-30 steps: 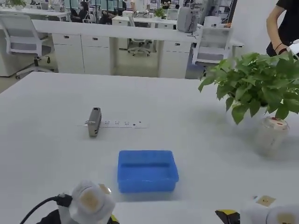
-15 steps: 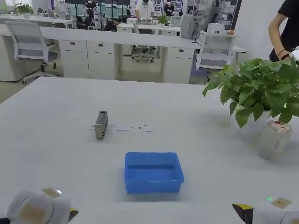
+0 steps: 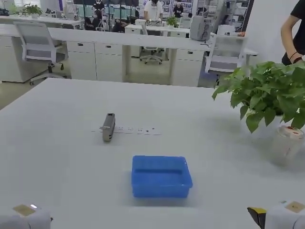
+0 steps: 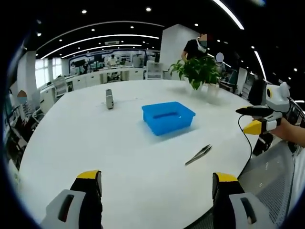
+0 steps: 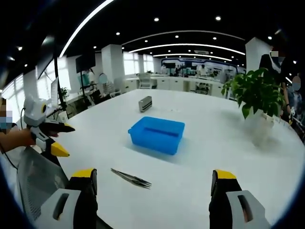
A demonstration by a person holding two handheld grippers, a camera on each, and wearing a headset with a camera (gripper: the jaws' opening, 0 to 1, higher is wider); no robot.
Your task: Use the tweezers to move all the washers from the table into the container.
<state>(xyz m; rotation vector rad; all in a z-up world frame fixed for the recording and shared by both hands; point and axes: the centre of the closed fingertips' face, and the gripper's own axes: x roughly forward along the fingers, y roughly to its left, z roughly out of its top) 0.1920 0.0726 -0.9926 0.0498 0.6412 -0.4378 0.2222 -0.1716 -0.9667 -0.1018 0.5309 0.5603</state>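
Several small washers lie in a row on the white table, just right of a grey metal block. The blue container sits nearer to me, and I see nothing in it. Thin metal tweezers lie on the table near its front edge, between the two grippers and also seen as the tweezers. My left gripper is open and holds nothing, hovering at the table's near edge. My right gripper is open too, with the tweezers just ahead of its left jaw.
A potted plant in a pale pot stands at the table's right side. A person stands behind it. Desks and chairs fill the room beyond the table. Bare tabletop surrounds the container.
My left gripper has slid left and down toward the corner of the head view. The head camera has shifted a little; the container, block and washers stay put.
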